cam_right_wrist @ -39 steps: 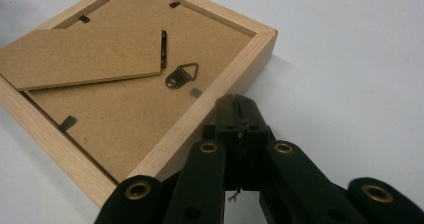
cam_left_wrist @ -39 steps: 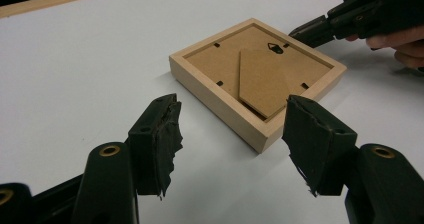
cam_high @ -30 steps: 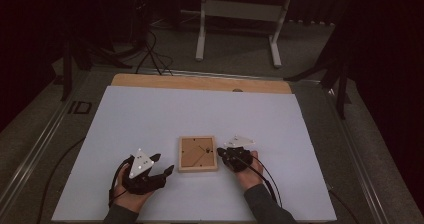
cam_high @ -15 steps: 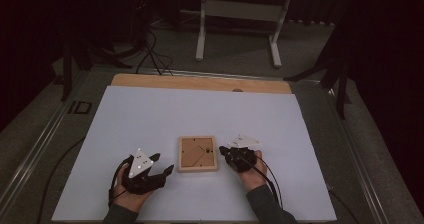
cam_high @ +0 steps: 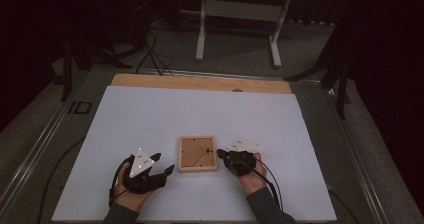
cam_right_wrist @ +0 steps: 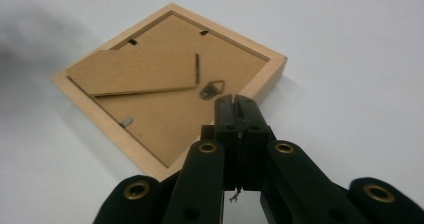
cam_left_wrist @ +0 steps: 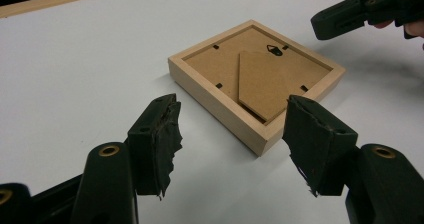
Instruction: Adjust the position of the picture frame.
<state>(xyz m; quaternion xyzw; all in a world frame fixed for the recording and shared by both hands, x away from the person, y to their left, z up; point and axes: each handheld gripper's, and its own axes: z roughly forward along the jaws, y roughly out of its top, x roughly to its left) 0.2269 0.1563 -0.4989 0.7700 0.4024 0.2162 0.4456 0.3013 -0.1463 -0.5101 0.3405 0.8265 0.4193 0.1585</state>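
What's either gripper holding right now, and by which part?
Nothing. The left gripper is open, short of the face-down wooden picture frame. The right gripper has its fingers shut together, empty, over the frame's near edge.

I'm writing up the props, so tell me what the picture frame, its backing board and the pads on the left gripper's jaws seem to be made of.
Picture frame: pale, unvarnished-looking wood, matte with faint grain.
Backing board: brown fibreboard or stiff card, flat and dull, with a metal hanger.
Left gripper pads: black, probably rubber or foam, with torn, ragged edges.

White-topped table with a wooden picture frame lying face down near its front edge
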